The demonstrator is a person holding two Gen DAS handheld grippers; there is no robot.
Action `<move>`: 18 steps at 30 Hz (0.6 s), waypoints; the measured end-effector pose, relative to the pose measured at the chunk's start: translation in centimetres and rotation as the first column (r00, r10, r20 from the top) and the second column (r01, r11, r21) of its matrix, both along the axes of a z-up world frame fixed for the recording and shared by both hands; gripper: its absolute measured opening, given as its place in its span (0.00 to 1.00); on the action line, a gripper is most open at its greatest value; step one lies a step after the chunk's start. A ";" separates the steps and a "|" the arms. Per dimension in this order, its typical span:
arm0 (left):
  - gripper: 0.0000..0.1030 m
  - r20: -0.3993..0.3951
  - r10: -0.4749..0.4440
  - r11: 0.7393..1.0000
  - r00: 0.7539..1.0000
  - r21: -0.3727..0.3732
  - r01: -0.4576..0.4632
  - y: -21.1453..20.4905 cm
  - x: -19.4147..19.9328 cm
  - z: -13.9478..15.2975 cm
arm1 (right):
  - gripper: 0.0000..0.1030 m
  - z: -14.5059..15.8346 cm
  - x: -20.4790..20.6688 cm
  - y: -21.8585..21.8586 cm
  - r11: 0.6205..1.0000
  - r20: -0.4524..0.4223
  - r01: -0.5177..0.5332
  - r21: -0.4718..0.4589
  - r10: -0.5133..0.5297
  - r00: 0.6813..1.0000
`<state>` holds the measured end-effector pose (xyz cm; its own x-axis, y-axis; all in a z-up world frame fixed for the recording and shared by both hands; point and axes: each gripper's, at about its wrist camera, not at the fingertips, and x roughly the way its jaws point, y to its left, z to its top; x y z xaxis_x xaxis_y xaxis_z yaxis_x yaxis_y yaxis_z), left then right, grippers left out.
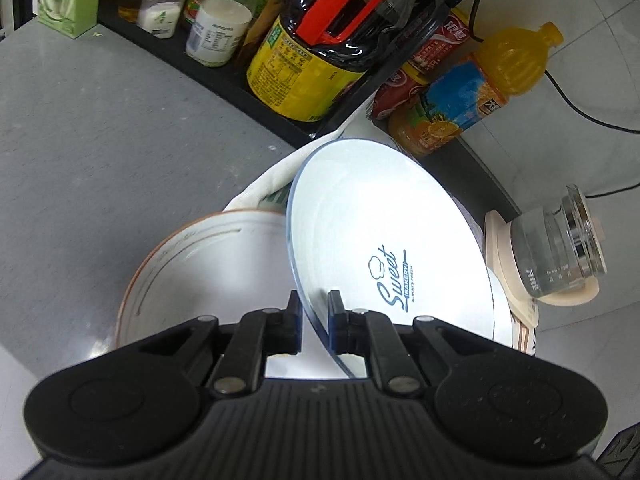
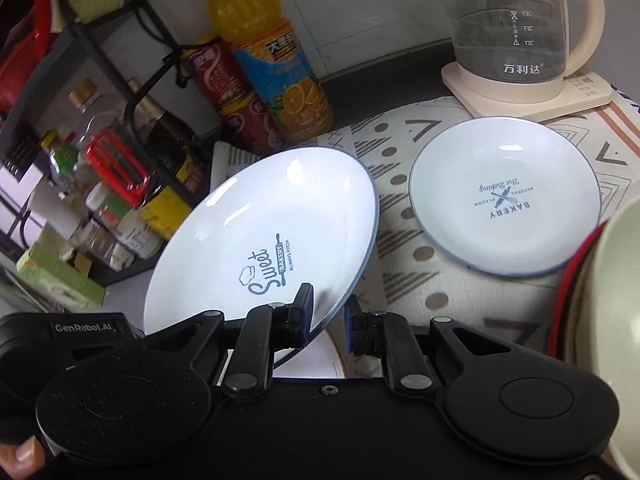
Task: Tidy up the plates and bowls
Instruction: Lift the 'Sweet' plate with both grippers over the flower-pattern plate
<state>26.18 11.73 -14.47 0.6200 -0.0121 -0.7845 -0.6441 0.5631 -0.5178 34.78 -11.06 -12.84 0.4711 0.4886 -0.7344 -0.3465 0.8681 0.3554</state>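
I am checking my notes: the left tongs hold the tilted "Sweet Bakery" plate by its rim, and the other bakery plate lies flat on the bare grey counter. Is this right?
Not quite. The right wrist view shows the other bakery plate flat on a patterned cloth, not bare counter. The left tongs do straddle the tilted Sweet Bakery plate rim.

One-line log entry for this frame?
phase: plate lift | left hand-held gripper: rim of Sweet Bakery plate between fingers, tilted | right hand-held gripper: open at rim | second plate: flat on cloth

Two white round plates with blue print show: a tilted one (image 2: 260, 232) and a flat one (image 2: 504, 196). One brown-rimmed white bowl (image 1: 192, 280), one glass kettle (image 2: 508, 28) and one orange juice bottle (image 2: 272, 60) stand nearby.
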 end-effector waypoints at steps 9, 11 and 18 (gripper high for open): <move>0.10 -0.017 0.013 1.000 1.000 -0.010 -0.014 -1.9 -3.1 -0.2 | 0.15 0.1 -2.8 -1.1 0.998 0.023 -0.054 -0.029 0.054 0.998; 0.10 -0.026 0.011 1.000 1.000 -0.009 -0.011 -2.1 -3.8 -0.4 | 0.15 0.1 -3.1 -1.4 0.998 0.026 -0.061 -0.033 0.062 0.998; 0.12 -0.055 0.021 1.000 0.998 -0.023 -0.022 -2.7 -5.9 -1.0 | 0.15 0.3 -4.5 -1.7 0.994 0.050 -0.093 -0.053 0.096 0.994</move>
<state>20.30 9.03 -15.47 0.5768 -0.0178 -0.8167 -0.6834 0.5371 -0.4944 30.28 -12.79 -12.56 0.4633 0.4956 -0.7346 -0.4448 0.8470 0.2910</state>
